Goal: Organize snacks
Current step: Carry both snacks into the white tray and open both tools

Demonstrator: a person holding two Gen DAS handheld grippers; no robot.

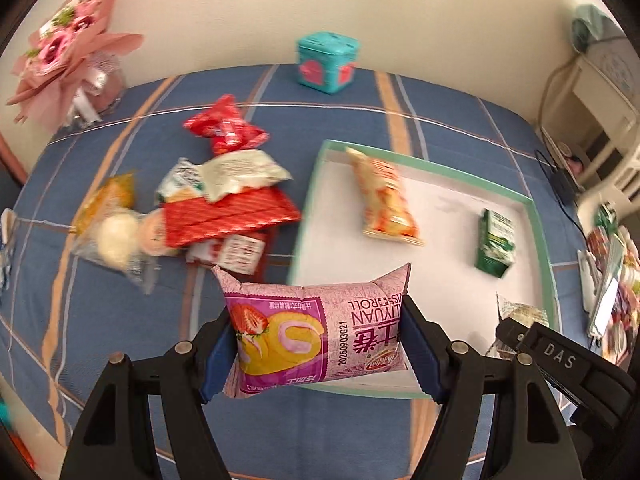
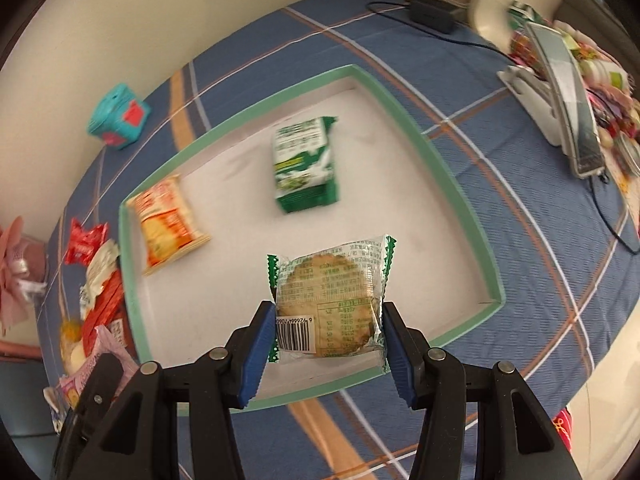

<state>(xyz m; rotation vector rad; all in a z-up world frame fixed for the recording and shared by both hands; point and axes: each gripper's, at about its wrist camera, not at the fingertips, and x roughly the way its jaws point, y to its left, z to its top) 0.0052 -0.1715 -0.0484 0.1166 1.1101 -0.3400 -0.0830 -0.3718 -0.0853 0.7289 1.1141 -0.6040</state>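
Observation:
My left gripper point(image 1: 318, 348) is shut on a pink strawberry swiss-roll packet point(image 1: 316, 328), held above the near-left edge of a green-rimmed white tray point(image 1: 538, 216). My right gripper point(image 2: 326, 344) is shut on a clear, green-edged biscuit packet point(image 2: 330, 300), held over the tray's point(image 2: 456, 184) near side. In the tray lie an orange snack bag point(image 1: 386, 196), also in the right wrist view point(image 2: 168, 224), and a green packet point(image 1: 496, 242), also in the right wrist view point(image 2: 306, 164). A pile of loose snacks point(image 1: 224, 208) lies left of the tray.
A blue plaid cloth point(image 1: 400, 120) covers the table. A teal box point(image 1: 326, 62) stands at the back by the wall. A pink bouquet point(image 1: 68, 48) is at back left. A phone on a stand point(image 2: 568, 92), a cable and a power brick point(image 2: 432, 12) lie to the right.

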